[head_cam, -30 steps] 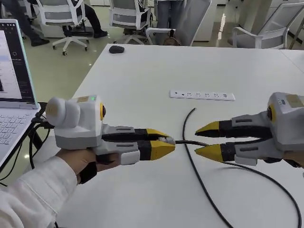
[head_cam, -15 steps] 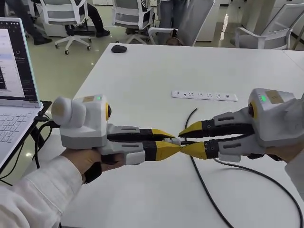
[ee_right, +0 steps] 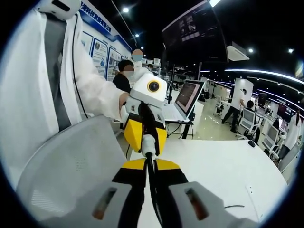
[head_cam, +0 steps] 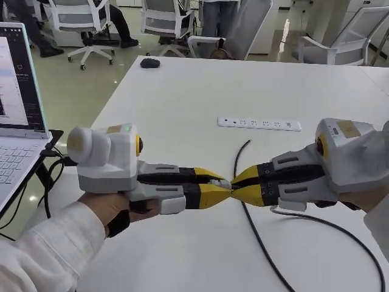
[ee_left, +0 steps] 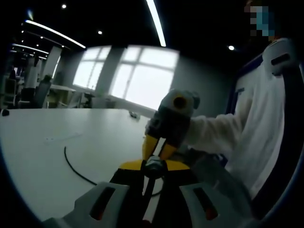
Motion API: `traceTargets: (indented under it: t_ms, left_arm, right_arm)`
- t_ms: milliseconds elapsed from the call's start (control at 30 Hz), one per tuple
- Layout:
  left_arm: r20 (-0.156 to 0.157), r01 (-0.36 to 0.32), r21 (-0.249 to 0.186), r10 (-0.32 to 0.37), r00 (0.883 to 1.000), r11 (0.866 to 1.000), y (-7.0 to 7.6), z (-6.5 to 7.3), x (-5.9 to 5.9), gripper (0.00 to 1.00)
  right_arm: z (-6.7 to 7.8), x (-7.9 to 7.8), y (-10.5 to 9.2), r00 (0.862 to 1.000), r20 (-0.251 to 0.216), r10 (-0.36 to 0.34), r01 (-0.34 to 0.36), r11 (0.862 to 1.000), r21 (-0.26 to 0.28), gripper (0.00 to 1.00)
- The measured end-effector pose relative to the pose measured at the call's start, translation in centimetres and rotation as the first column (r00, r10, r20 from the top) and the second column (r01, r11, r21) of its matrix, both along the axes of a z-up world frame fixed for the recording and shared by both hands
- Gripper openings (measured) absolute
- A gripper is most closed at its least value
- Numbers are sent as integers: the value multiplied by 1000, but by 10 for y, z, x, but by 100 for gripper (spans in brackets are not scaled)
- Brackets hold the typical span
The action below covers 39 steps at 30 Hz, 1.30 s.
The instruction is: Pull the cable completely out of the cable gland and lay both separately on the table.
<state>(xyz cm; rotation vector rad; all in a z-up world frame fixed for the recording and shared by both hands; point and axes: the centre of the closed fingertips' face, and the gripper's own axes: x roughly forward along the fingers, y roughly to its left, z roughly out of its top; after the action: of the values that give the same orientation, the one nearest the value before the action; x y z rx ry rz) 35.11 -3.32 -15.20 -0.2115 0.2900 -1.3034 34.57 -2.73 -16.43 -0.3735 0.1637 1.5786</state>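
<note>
and here we are at the white bench (head_cam: 182,97), both tools nose to nose in the middle. the left gripper (head_cam: 214,187), carried in the person's left hand (head_cam: 112,205), points across to the right, and its yellow jaws are clamped on the cable gland (head_cam: 225,182), the small pale fitting poking out at the tips. from the left gripper view that gland (ee_left: 155,166) sits right between the jaws, round end facing forward.

coming in from the other side, the right gripper (head_cam: 243,185) meets it tip to tip. its jaws are squeezed together on the black cable (head_cam: 261,241) just beside the gland. the right gripper view backs that up: the cable (ee_right: 153,183) runs straight up between its jaws and into the gland, so the cable is not out yet. both grippers are held above the bench surface.

the rest of the cable trails away from the right gripper, looping over the bench toward the near right edge, with another stretch curving up toward the white power strip (head_cam: 259,123). a dark mouse (head_cam: 149,62) sits at the far end of the bench. an open laptop (head_cam: 18,121) stands off to the left, and office chairs (head_cam: 164,24) line the floor beyond.
</note>
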Motion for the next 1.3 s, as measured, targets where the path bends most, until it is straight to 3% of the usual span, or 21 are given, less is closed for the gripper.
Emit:
traceTargets:
  t_ms: [400,933,1300]
  left_arm:
    - [-5,-30,-9,30,1000,999,15,3,5,16]
    - [-12,-39,-12,39,999,999,16,0,8,16]
    - [-18,-59,-7,58,998,998,24,-3,9,16]
  right_arm:
    - [-8,6,-17,999,-8,-31,31,999,-28,3]
    - [-17,8,-36,997,-26,-74,73,996,-49,3]
    - [-32,7,-47,995,-51,-90,86,993,-75,3]
